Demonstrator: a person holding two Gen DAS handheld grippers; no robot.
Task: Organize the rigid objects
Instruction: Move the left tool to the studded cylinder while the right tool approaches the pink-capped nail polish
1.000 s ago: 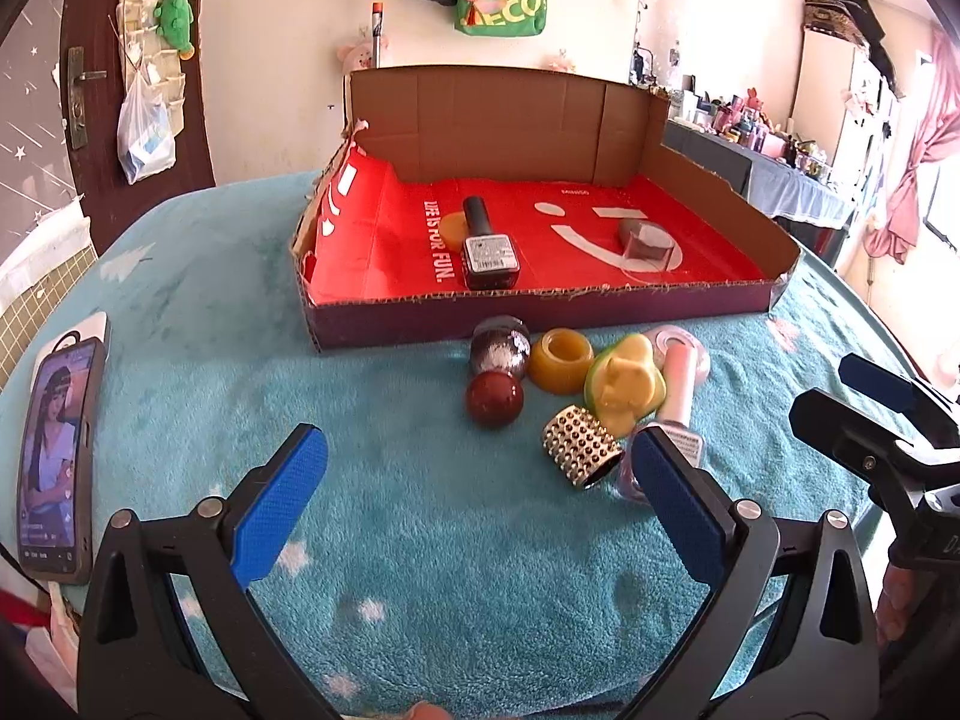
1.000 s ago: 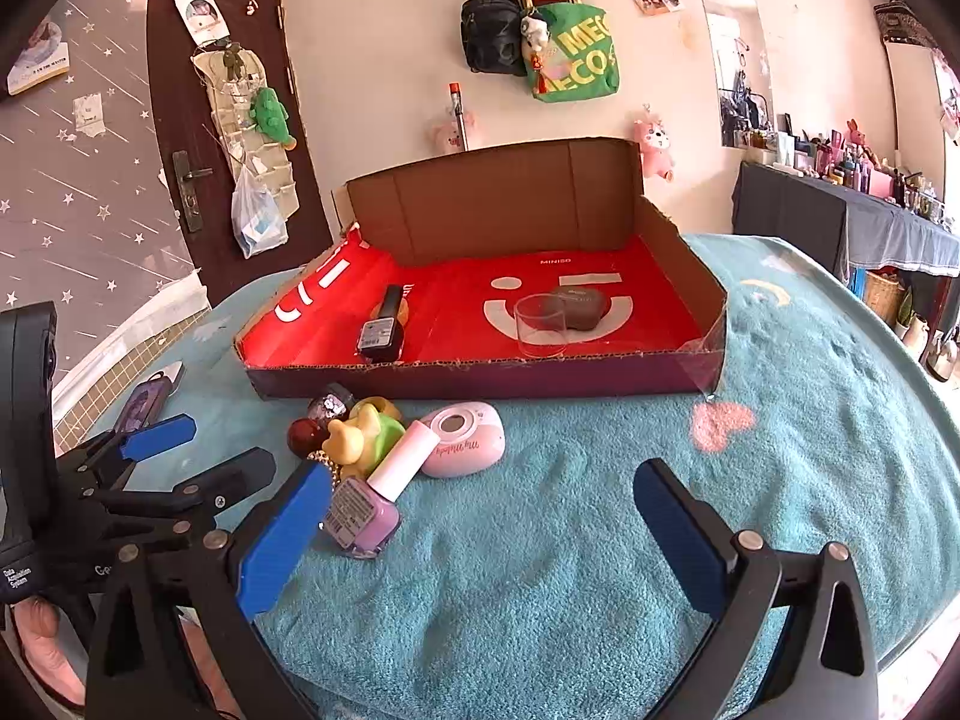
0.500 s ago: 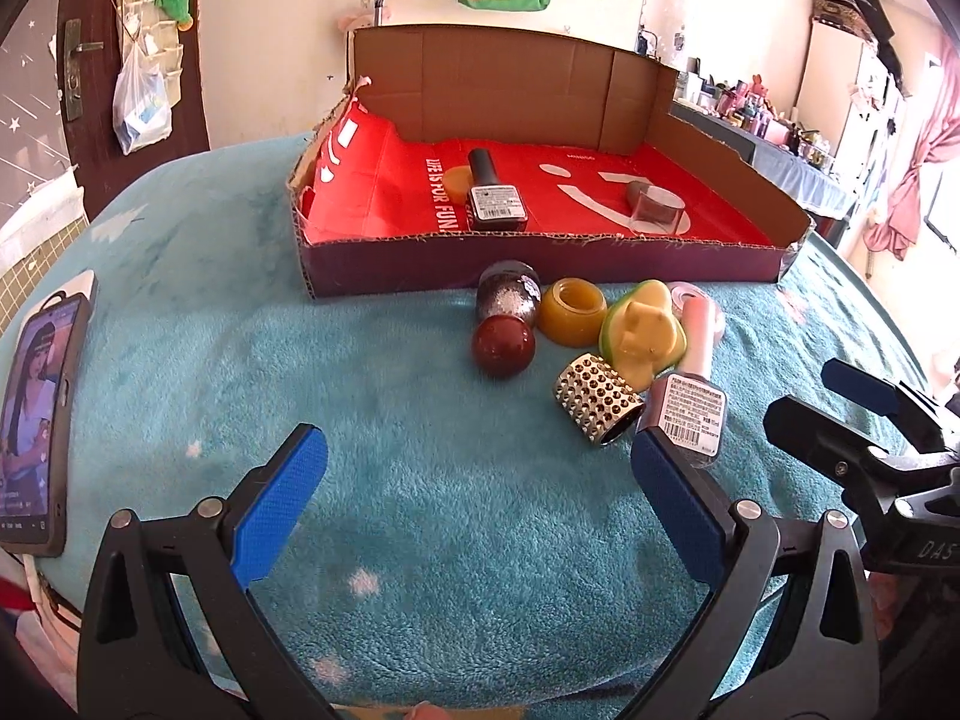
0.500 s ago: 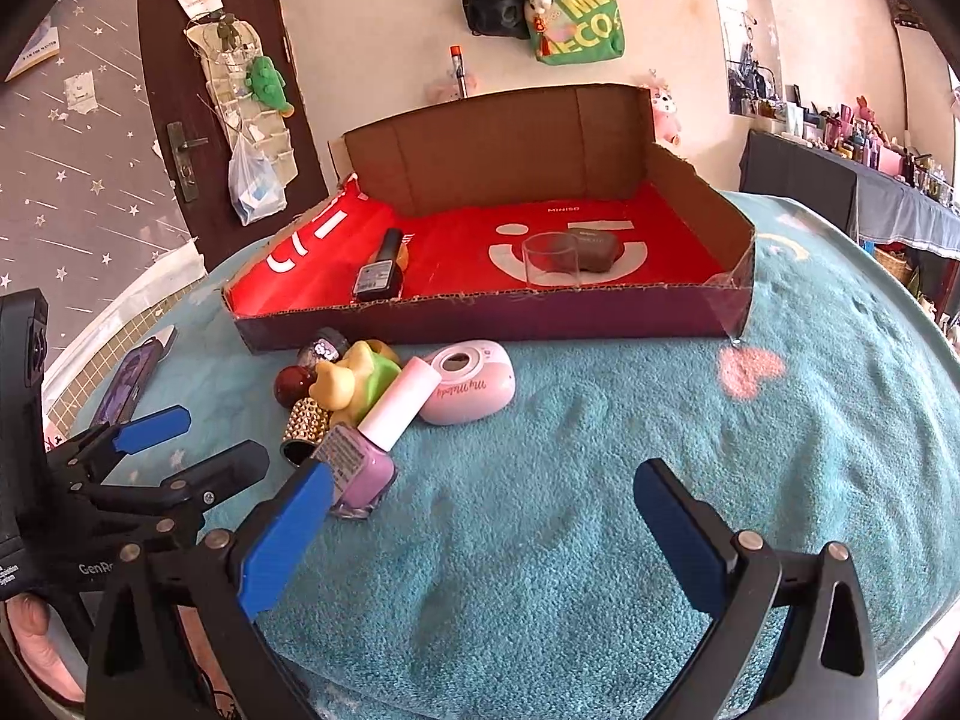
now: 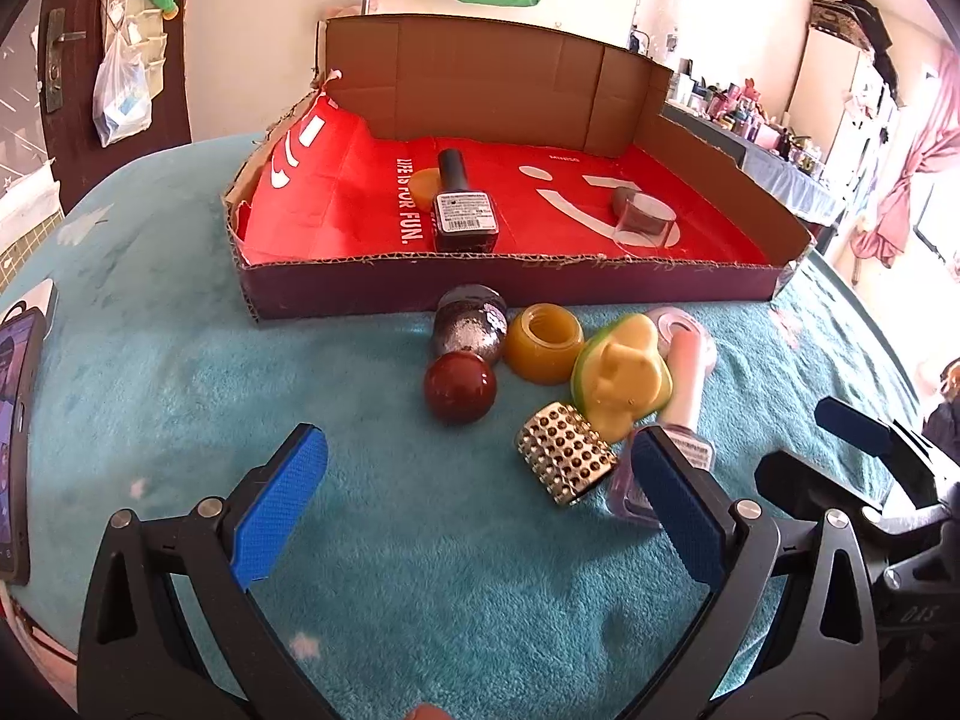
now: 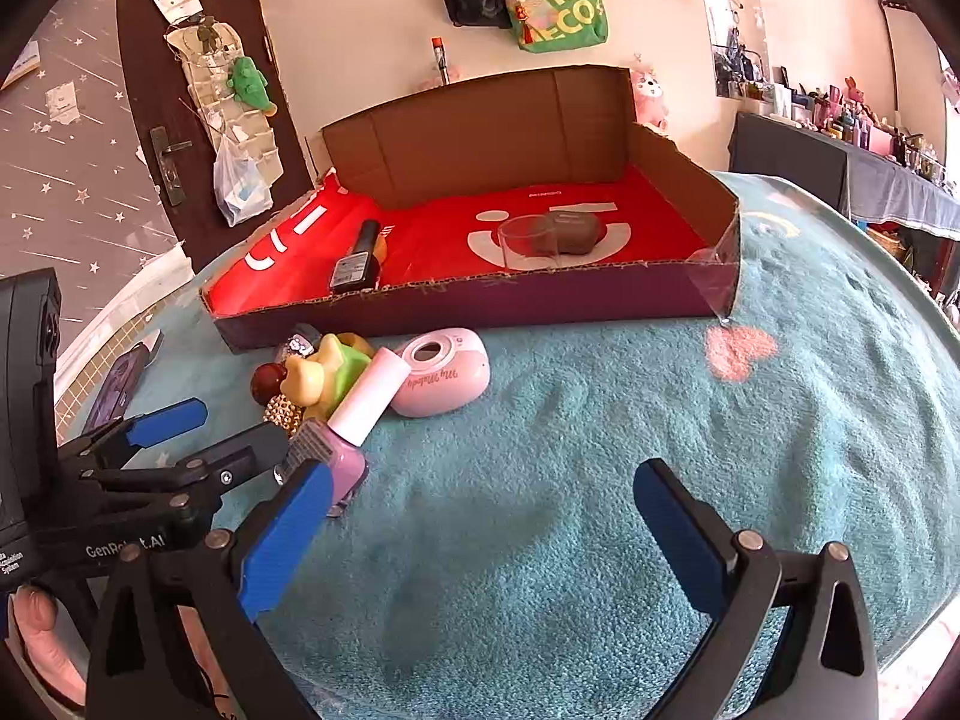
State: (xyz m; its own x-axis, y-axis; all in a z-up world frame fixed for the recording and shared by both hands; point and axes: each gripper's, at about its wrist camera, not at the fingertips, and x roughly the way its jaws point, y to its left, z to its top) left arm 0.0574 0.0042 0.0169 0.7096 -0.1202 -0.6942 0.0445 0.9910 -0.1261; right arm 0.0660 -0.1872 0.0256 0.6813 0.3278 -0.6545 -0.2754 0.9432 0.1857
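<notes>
A shallow cardboard box (image 5: 708, 156) with a red lining holds a dark nail polish bottle (image 5: 463, 204), a clear cup (image 5: 647, 221) and a brown lump. In front of it lie a dark red ball (image 5: 461, 387), a glittery ball (image 5: 470, 330), an amber ring (image 5: 543, 343), a yellow-green toy (image 5: 624, 373), a studded gold piece (image 5: 565, 459), a lilac polish bottle (image 6: 354, 420) and a pink case (image 6: 441, 372). My left gripper (image 5: 480, 510) hangs open just short of the cluster. My right gripper (image 6: 480, 534) is open over bare blanket, right of the lilac bottle.
A teal fleece blanket (image 6: 600, 420) covers the round table. A phone (image 5: 12, 432) lies at the left edge. The left gripper's body (image 6: 120, 480) shows in the right wrist view, close to the lilac bottle. A door, hanging bags and a cluttered shelf stand behind.
Both grippers have come forward and lower toward the cluster of objects, which now looks larger. Both stayed open. No object has moved.
</notes>
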